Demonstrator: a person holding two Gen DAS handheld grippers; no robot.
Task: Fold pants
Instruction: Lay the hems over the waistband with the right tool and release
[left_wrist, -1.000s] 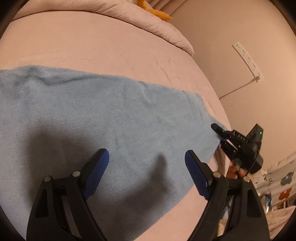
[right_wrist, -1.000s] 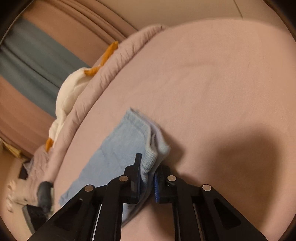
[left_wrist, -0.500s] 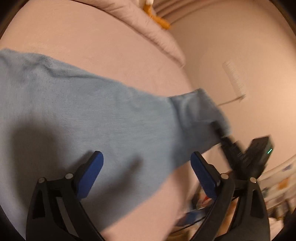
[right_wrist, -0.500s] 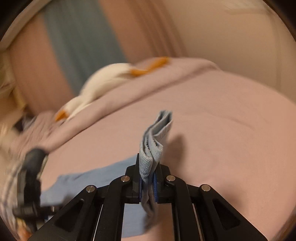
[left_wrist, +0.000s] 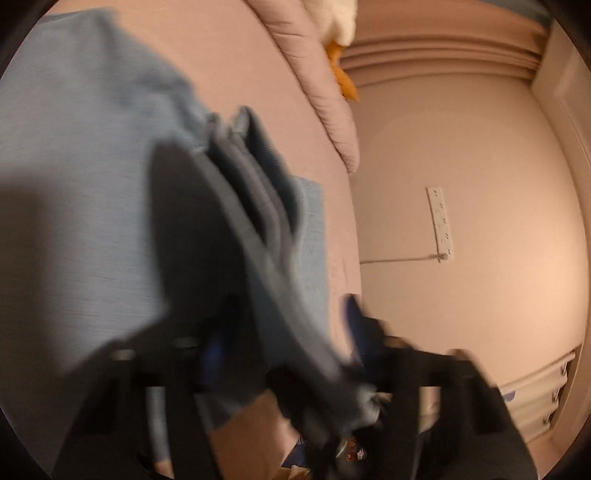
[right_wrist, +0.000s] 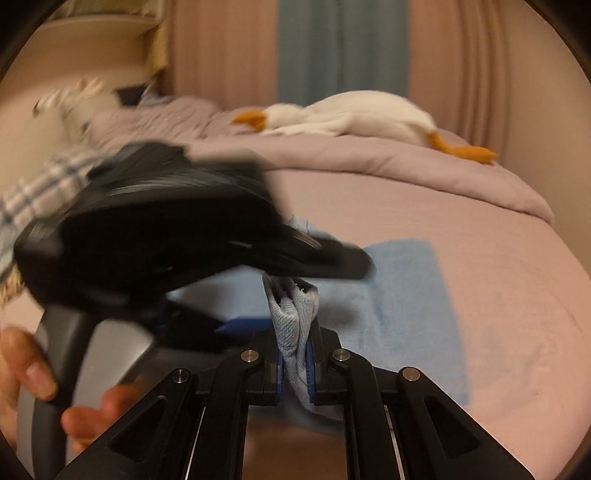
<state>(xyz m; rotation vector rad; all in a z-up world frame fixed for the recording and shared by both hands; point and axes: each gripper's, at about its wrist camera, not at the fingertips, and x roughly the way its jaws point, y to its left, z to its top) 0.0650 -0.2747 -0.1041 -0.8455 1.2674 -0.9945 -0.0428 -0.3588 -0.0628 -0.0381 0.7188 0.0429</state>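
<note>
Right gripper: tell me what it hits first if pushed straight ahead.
Probably the left gripper, whose black finger crosses just beyond the pants hem pinched in the right gripper. Depth is unclear through the blur.

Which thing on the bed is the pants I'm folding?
On the pink bed, below the bunched duvet where the white goose plush lies, find the flat light-blue pants. Only they are blue; their bunched end is pinched in the right tool.

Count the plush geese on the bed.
1. The goose lies on the quilt at the far edge of the bed, orange beak to the left and feet to the right. Others may be out of view.
</note>
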